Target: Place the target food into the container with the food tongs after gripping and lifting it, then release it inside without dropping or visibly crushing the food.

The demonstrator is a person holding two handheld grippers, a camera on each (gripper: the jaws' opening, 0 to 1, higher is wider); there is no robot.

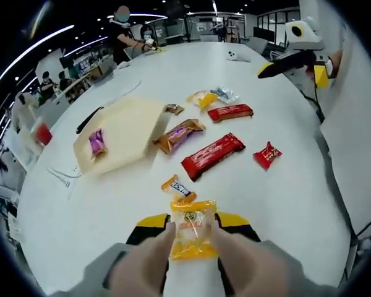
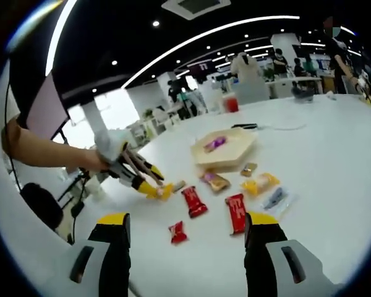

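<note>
1. Left gripper view, left side: a pale wooden tray (image 1: 120, 139) lies on the white desk (image 1: 297, 204), with a purple packet (image 1: 97, 142) inside it. A black pen-like object (image 1: 88, 120) lies just beyond the tray's far edge.
2. Centre: the left claw (image 1: 191, 238) is clamped on a yellow-orange clear packet (image 1: 192, 230), pinched between its two pale tong-like fingers (image 1: 149, 260). The packet appears lifted just off the desk, near the bottom of the view.
3. Just beyond it, a small orange-and-blue packet (image 1: 179, 186) lies on the desk.
4. Further on: a long red bar (image 1: 213, 155), a gold-brown bar (image 1: 179, 135) just beside the tray, a small brown sweet (image 1: 173, 109).
5. Right of centre: a small red packet (image 1: 267, 154), a second red bar (image 1: 230, 112), a yellow packet (image 1: 202, 98), a clear packet (image 1: 225, 94).
6. Far right: the right claw (image 1: 267, 68) shows over the desk edge.
7. Right gripper view: the right claw (image 2: 185, 232) has its jaws wide apart, holding nothing, above the desk. The left claw (image 2: 151, 185) at left holds the yellow packet, well short of the tray (image 2: 226, 154).
</note>
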